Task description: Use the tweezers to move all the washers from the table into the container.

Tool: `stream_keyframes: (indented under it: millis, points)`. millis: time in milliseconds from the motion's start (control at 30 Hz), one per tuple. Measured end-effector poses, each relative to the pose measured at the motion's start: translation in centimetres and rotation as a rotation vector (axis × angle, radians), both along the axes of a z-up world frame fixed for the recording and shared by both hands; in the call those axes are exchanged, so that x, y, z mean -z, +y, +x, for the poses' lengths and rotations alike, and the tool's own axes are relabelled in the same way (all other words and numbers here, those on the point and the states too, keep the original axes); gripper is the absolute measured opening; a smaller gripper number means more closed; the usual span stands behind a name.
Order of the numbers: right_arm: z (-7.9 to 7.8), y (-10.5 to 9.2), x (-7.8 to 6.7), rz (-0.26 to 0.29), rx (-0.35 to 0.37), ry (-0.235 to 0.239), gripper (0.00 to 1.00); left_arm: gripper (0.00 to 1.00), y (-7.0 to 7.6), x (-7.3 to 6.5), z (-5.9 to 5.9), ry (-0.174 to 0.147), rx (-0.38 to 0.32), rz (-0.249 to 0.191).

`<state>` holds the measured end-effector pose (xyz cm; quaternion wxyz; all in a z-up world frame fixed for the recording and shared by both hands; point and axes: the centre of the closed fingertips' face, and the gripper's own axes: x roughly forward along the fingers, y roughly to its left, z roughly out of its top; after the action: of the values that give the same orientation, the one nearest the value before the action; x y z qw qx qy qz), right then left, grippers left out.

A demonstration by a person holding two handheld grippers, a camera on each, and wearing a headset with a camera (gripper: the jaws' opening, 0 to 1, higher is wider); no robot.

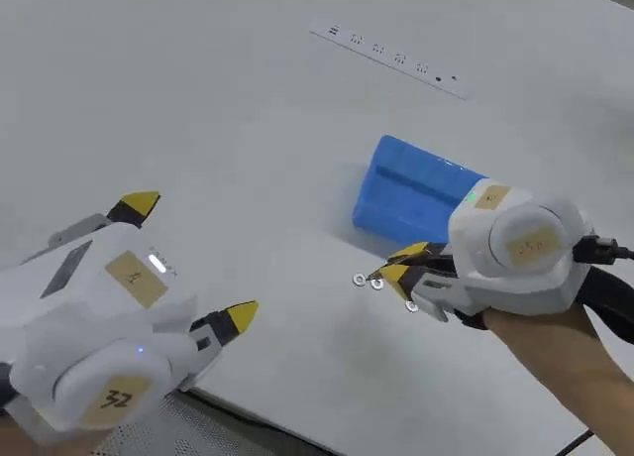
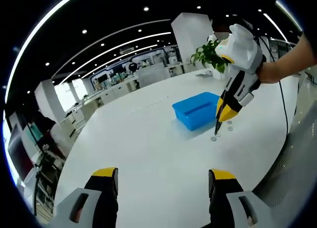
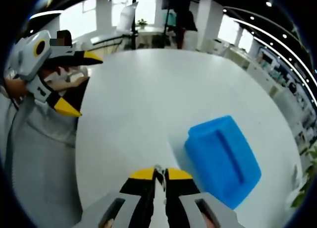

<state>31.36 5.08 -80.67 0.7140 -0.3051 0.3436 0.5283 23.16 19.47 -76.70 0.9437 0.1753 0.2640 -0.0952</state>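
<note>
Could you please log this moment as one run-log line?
left tool open | right tool shut on tweezers | tweezers tip by washers | washers on table beside container

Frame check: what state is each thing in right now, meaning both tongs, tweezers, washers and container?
Left tongs: open, holding nothing.
Right tongs: shut on the thin metal tweezers.
Tweezers: pointing down, tips among the washers.
Small silver metal washers: three lying flat on the white table, outside the container.
Blue rectangular plastic container: upright, open-topped.
</note>
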Motion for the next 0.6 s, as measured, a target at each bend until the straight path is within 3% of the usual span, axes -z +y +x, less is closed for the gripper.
stream_keyframes:
  millis: [600]
  points:
    - [0.5, 0.6, 1.0, -0.083, -0.026, 0.035, 0.03, 0.81, -0.1, 0.4, -0.1, 0.021, 0.003, -0.008]
